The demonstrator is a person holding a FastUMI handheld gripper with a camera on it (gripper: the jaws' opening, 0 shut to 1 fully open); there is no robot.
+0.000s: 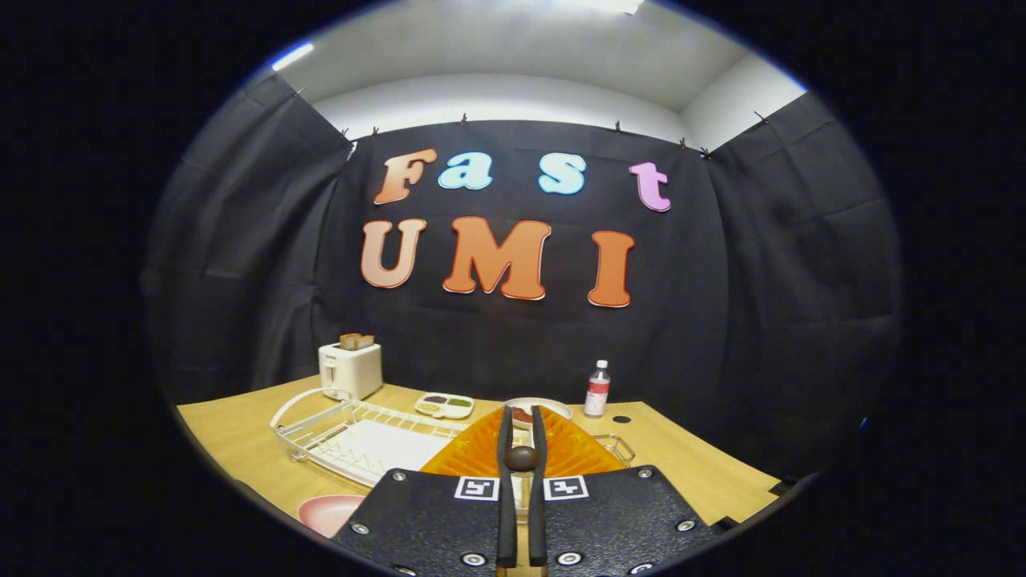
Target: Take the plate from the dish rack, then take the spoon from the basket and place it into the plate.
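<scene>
The gripper, low centre of the frame, is clamped on the orange plate, edge between its fingers, lifted above the white dish rack at lower left — step one looks done. Spoon and basket remain — neither can be made out.

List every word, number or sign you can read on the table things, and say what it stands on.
Clear plastic bottle with red label: print too small to read.
Square black-and-white markers behind the tongs: patterns, no words.
The tongs grip the orange ribbed plate: no text.
</scene>
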